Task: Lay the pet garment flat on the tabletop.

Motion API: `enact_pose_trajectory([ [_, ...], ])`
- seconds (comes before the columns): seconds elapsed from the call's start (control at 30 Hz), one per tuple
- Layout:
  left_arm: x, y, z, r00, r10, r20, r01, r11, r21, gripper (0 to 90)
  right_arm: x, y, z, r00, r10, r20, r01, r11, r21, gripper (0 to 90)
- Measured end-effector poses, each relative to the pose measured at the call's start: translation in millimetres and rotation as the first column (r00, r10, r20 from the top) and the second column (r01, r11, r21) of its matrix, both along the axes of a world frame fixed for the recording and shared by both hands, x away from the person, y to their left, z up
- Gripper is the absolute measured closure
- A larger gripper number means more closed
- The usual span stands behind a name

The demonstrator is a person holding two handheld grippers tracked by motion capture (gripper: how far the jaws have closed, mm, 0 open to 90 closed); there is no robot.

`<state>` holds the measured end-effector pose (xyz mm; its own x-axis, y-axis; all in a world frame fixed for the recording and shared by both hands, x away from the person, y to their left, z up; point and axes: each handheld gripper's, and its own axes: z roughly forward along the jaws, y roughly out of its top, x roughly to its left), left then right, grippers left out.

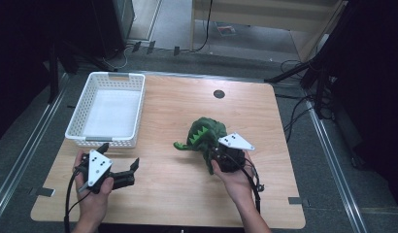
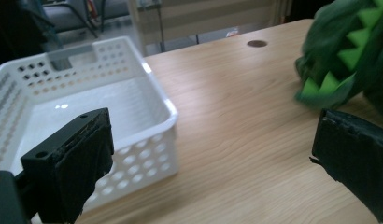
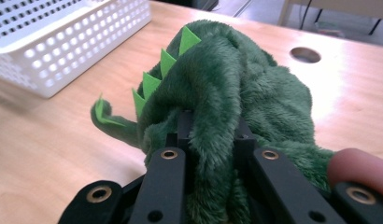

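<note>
Pinching the plush green dinosaur toy (image 1: 207, 136), the right gripper (image 1: 221, 155) is facing the white perforated plastic basket (image 1: 109, 109) at ten o'clock, while the left gripper (image 1: 126, 172) is idling spread.

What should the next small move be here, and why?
Probably carry the green plush dinosaur toward the white basket. The right gripper is shut on its fabric, the basket looks empty, and the left gripper is open, holding nothing.

high view overhead facing forward-down, both tool views low and close, all sharing white basket (image 1: 109, 109) and plush dinosaur (image 1: 207, 133)
</note>
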<state>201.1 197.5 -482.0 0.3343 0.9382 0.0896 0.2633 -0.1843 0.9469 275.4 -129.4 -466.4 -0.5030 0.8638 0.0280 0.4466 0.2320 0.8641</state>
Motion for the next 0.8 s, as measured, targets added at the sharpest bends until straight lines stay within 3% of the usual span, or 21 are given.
enact_pose_trajectory([
  [0.23,18.8,-45.6,15.9,0.9966,-0.077,0.030,0.078,0.9966,-0.025,0.0,-14.3,16.5,-16.2,0.9962,0.036,-0.079,-0.036,0.999,0.006,77.2],
  [0.33,26.7,-55.6,23.3,0.9951,-0.091,0.038,0.093,0.9945,-0.048,0.0,-11.3,20.9,-18.9,0.9876,0.099,-0.122,-0.096,0.995,0.031,55.6],
  [0.37,26.7,-55.6,23.3,0.9951,-0.091,0.038,0.093,0.9945,-0.048,0.0,-11.3,20.9,-18.9,0.9876,0.099,-0.122,-0.096,0.995,0.031,55.6],
  [0.4,28.7,-57.3,25.3,0.9948,-0.094,0.040,0.096,0.9941,-0.052,0.0,-12.9,21.5,-15.7,0.9903,0.101,-0.095,-0.098,0.995,0.036,36.2],
  [0.43,31.2,-59.2,27.4,0.9940,-0.099,0.046,0.102,0.9930,-0.061,0.0,-14.5,21.2,-12.3,0.9932,0.089,-0.075,-0.087,0.996,0.022,31.9],
  [0.53,32.5,-59.1,26.0,0.9937,-0.105,0.039,0.108,0.9917,-0.071,0.0,-17.4,11.9,1.4,0.9926,0.114,-0.042,-0.112,0.993,0.048,28.9],
  [0.63,34.5,-59.6,16.9,0.9915,-0.130,-0.007,0.129,0.9878,-0.088,0.0,-16.9,-3.6,10.3,0.9960,0.089,-0.010,-0.088,0.994,0.068,28.5],
  [0.8,31.1,-62.9,8.2,0.9878,-0.155,-0.018,0.154,0.9860,-0.064,0.0,-2.7,-34.4,-0.9,0.9995,-0.004,-0.030,0.006,0.998,0.056,26.1],
])
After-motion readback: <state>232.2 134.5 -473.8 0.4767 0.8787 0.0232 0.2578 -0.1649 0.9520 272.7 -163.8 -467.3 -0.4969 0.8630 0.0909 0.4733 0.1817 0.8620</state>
